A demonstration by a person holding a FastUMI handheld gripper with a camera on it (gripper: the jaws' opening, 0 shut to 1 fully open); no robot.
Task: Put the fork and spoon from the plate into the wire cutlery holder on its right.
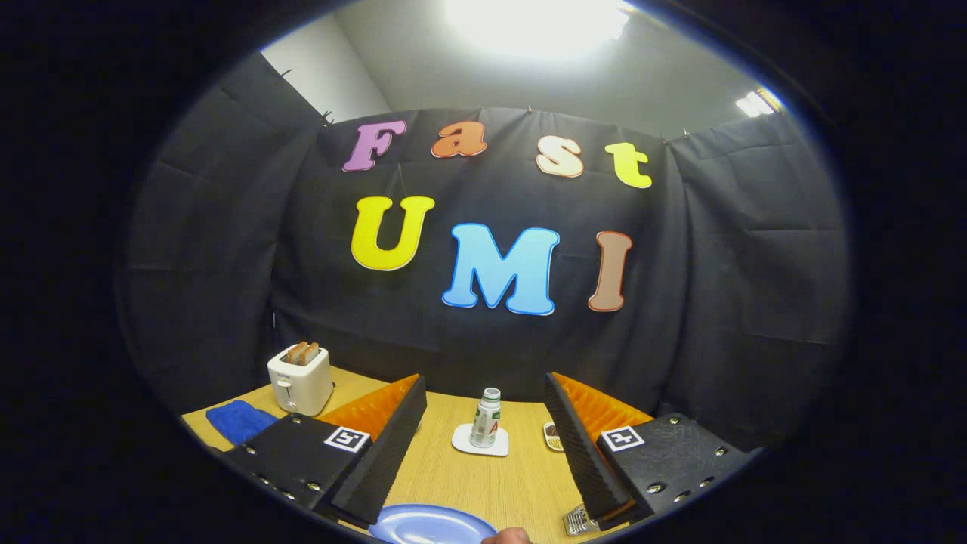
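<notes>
I saw a small bottle (486,416) on a white coaster (479,446) beyond the fingers, with a toaster (301,378) and a blue cloth (240,420) nearby. My gripper (483,446) was spread wide, holding nothing, above the blue plate (430,524).

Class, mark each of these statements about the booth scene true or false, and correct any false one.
1. The gripper has its fingers open, holding nothing. True.
2. The toaster has nothing in its slots. False: bread slices stick up from it.
3. The bottle stands upright on a white coaster. True.
4. The blue cloth lies on the blue plate. False: it lies on the table beside the toaster.
</notes>
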